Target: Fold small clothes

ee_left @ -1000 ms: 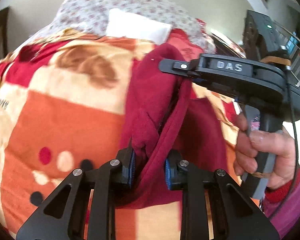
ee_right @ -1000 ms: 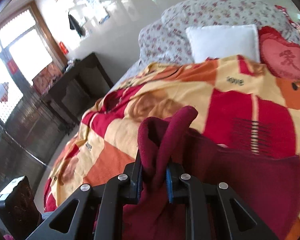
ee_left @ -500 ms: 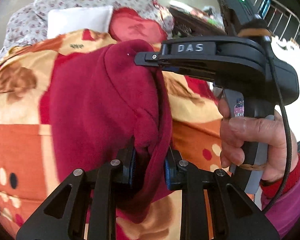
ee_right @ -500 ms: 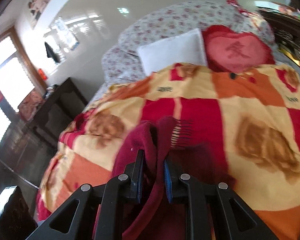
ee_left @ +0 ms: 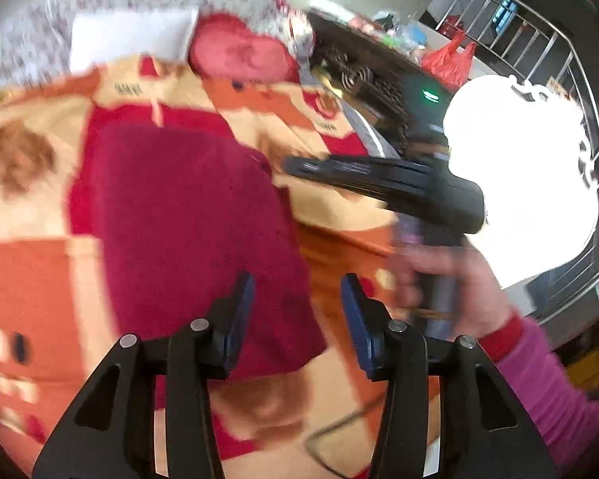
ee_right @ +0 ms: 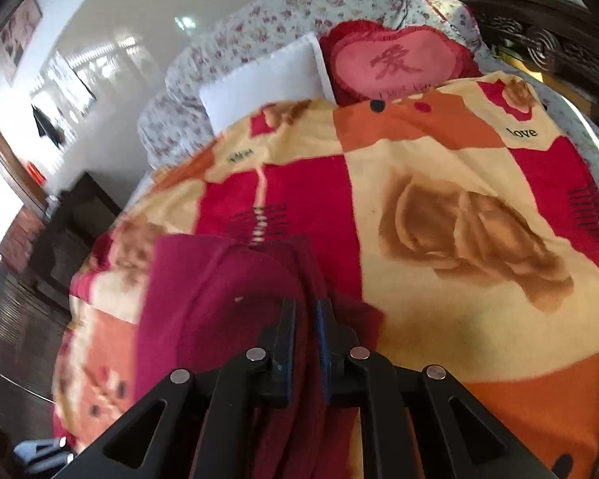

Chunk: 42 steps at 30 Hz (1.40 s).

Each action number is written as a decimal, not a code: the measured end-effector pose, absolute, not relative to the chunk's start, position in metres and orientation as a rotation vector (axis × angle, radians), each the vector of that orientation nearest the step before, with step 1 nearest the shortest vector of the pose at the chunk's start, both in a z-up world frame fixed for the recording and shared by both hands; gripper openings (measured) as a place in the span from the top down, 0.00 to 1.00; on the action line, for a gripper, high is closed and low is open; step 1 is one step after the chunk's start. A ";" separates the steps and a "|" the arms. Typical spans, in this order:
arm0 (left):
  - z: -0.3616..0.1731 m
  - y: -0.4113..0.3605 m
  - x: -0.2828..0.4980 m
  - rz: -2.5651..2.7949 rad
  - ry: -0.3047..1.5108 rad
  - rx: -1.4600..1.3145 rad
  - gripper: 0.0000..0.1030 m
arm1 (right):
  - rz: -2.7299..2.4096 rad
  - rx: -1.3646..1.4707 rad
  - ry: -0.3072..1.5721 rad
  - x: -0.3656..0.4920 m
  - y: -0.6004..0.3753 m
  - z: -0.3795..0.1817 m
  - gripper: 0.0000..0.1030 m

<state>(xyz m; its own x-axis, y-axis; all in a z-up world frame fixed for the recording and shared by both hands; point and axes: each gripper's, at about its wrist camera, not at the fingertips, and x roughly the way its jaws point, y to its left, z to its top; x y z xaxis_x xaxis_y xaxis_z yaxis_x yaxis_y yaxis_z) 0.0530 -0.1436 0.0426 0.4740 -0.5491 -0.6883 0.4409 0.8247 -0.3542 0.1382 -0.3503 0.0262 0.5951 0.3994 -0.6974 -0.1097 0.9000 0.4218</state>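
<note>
Half a second ago the left tongs [ee_left: 297, 311] were clamped on a bunch of the maroon fleece garment [ee_left: 187, 231]; now their fingers stand wide apart with nothing between them, and the garment has dropped flat onto the patchwork blanket [ee_left: 28, 279]. The cloth that hung bunched between the two grippers earlier lies spread out, its near edge passing under the left finger at about 7 o'clock of the left wrist view, which is blurred.

The right tongs [ee_right: 305, 319] remain pinched together on a fold of the garment [ee_right: 219, 311], the blue pads nearly meeting with only the cloth ridge between them. In the right wrist view the garment spreads from the fingers toward 9 o'clock, lying on the blanket [ee_right: 479, 215] of the bed.

In the left wrist view the right tongs [ee_left: 299, 165] reach in from 3 o'clock, tips at the garment's far right edge, held by the person's right hand [ee_left: 451, 283].

Farther off, toward 12 o'clock, a white pillow [ee_right: 259, 80] and a red heart-shaped cushion [ee_right: 395, 64] lean against a floral quilt [ee_right: 259, 28] at the head of the bed.
</note>
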 end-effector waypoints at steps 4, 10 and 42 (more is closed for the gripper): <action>0.026 -0.116 0.056 -0.440 0.884 0.002 0.57 | 0.375 0.368 0.890 0.104 -0.338 0.034 0.39; -0.009 -0.098 0.075 -0.347 0.956 -0.088 0.57 | 0.456 0.350 0.951 0.079 -0.303 0.005 0.61; -0.027 -0.122 0.117 -0.225 0.905 -0.044 0.48 | 0.246 0.169 0.878 0.113 -0.294 -0.019 0.72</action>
<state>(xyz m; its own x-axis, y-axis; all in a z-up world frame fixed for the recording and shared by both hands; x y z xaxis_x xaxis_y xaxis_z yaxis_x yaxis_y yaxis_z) 0.1173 -0.1217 -0.0270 0.5960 -0.2125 -0.7743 0.1757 0.9755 -0.1325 0.1127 -0.2942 -0.0187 0.6132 0.2814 -0.7381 -0.1437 0.9586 0.2460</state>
